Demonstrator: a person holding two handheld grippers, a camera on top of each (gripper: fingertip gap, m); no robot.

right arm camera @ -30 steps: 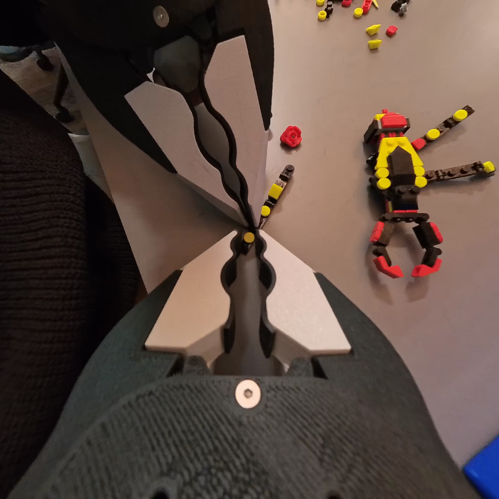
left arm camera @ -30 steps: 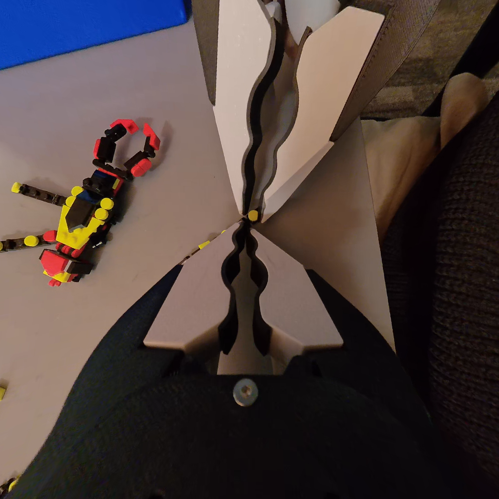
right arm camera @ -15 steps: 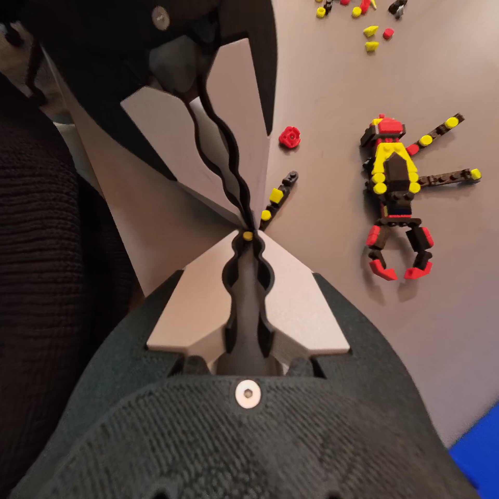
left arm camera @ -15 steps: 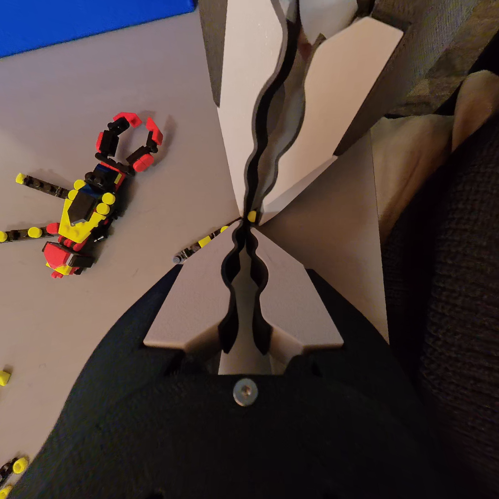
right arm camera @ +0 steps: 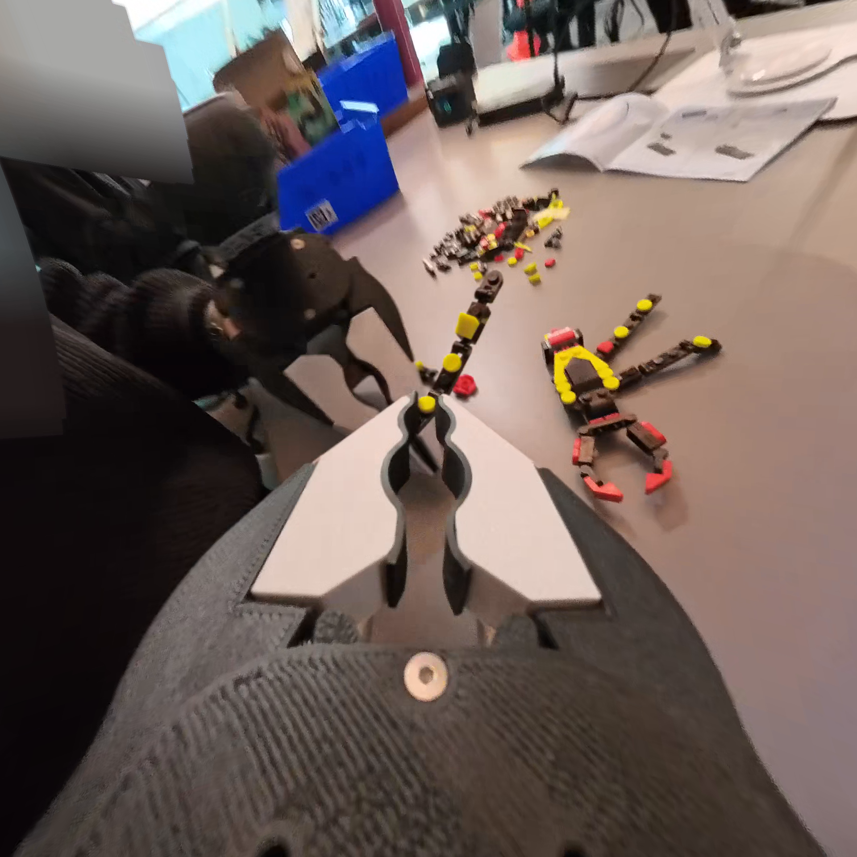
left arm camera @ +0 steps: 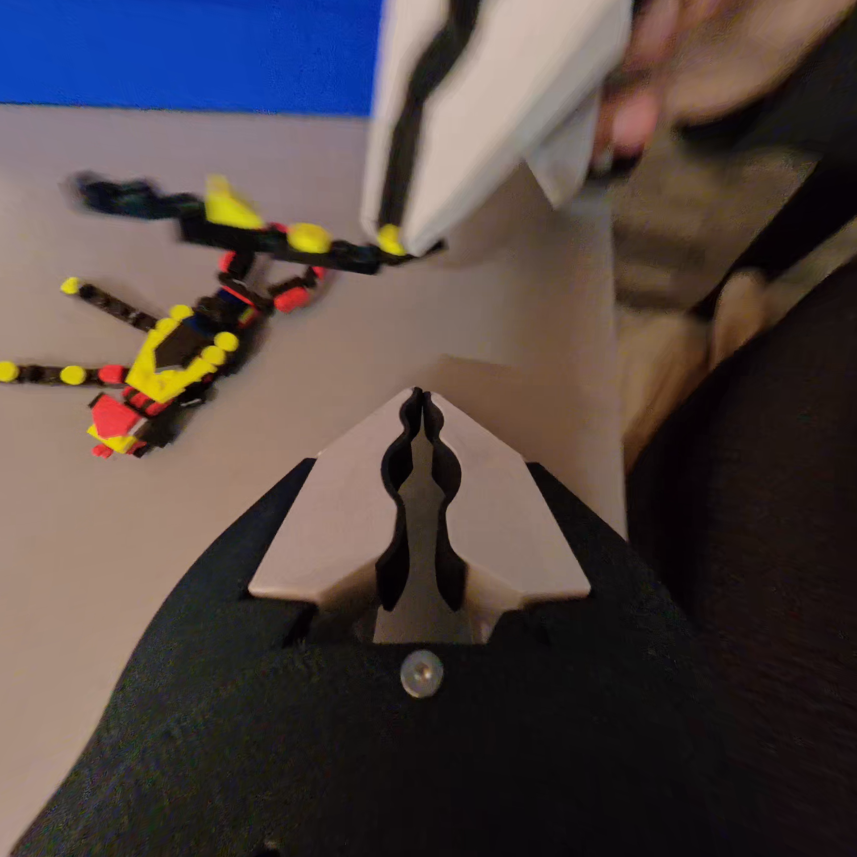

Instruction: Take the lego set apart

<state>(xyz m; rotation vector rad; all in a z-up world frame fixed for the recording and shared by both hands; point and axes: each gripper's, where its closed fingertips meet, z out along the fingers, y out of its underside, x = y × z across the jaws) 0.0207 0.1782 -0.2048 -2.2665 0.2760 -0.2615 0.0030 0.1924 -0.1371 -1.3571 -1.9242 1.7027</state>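
Observation:
My right gripper [right arm camera: 425, 404] is shut on the near end of a black lego leg strip [right arm camera: 468, 329] with yellow studs and holds it in the air, pointing away. In the left wrist view the same strip [left arm camera: 278, 241] hangs from the right gripper [left arm camera: 394, 236]. My left gripper [left arm camera: 419, 394] is shut, with nothing seen between its tips. It also shows in the right wrist view [right arm camera: 412, 359], left of the strip and apart from it. The red, yellow and black lego model [right arm camera: 589, 385] lies flat on the grey table [right arm camera: 742, 463], also in the left wrist view [left arm camera: 171, 357].
A pile of loose lego pieces [right arm camera: 505, 232] lies farther back. A single red piece [right arm camera: 465, 386] lies by the strip. A blue bin [right arm camera: 338, 185] stands at the back left and an open booklet [right arm camera: 672, 134] at the back right. A person's dark sleeve is at the left.
The grippers were tip to tip on the strip's yellow end stud. Now they are apart: the right one has lifted the strip away, and the left one has let go and drawn back.

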